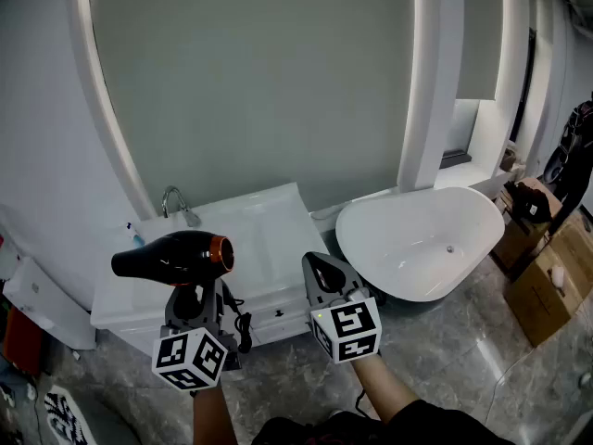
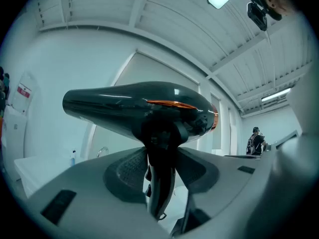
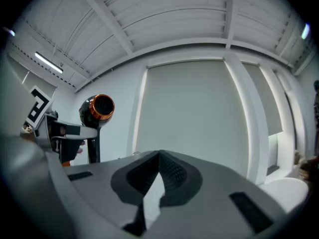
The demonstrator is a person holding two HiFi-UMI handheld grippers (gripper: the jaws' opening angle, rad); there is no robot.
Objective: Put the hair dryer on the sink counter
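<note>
Head view shows my left claw clenched on the handle of the hair dryer, carrying it upright in the air before the sink tabletop, ready to set down, while my right claw waits closed, empty.

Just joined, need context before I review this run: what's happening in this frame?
A person holds a two-jaw gripper in each hand. The left gripper clamps the handle of a black hair dryer with an orange ring, held upright in the air near the white sink counter, not yet set down. The right gripper is empty, jaws together, beside it.
</note>
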